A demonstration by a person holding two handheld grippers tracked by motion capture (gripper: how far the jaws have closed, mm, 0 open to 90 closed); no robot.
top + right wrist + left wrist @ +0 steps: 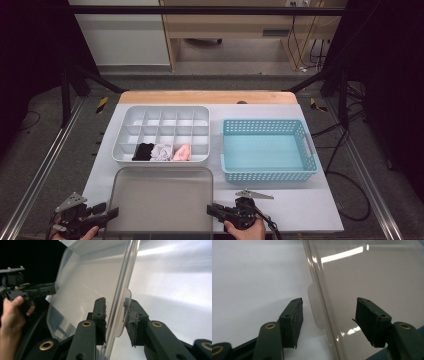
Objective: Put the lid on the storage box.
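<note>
A clear plastic lid (162,200) lies at the table's front edge, between my two grippers. My left gripper (107,214) stands open at the lid's left rim. In the left gripper view its jaws (328,312) straddle the rim and a small tab (315,307) without touching them. My right gripper (212,210) is at the lid's right rim. In the right gripper view its jaws (116,307) are closed on the rim and tab of the lid (85,285). Farther off in that view a hand holds the left gripper (53,288).
A white divided organizer (131,112) sits behind the lid, with a black (144,151), a grey (161,151) and a pink (182,152) rolled item in its front row. A light blue perforated basket (310,150) stands to its right.
</note>
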